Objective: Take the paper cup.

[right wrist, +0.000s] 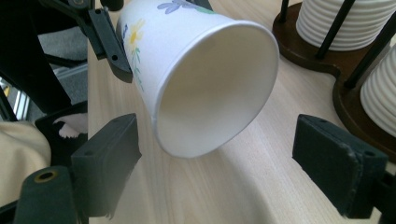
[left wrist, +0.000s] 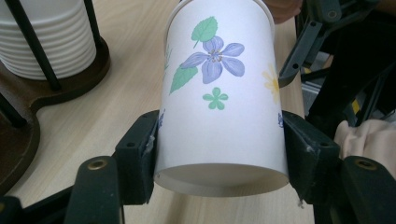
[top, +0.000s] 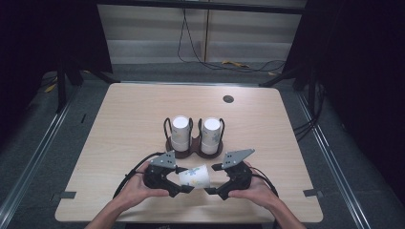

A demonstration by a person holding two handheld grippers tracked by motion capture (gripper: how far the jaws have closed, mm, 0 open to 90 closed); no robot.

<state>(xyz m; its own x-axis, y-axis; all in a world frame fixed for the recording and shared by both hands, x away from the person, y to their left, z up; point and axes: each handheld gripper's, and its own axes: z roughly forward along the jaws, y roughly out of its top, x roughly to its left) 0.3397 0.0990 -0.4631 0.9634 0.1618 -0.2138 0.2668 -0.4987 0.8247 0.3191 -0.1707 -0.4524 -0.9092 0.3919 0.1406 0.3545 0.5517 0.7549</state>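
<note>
Left tool [top: 184, 183] around sideways cup [top: 195, 176], mouth rightward.

Cup [top: 195, 177] lies sideways betw left gripper [top: 183, 182] & right gripper [top: 210, 179], near table's [top: 124, 124] front edge; rack [top: 193, 147] w/ two cup stacks just behind it, mid-table

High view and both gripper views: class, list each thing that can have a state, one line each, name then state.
Cup: on its side, off the table, held near its base, mouth toward the right gripper.
Left gripper: shut on the cup.
Right gripper: open, pads apart from the cup's rim.
Holder: upright, two stacks of cups in it.
</note>
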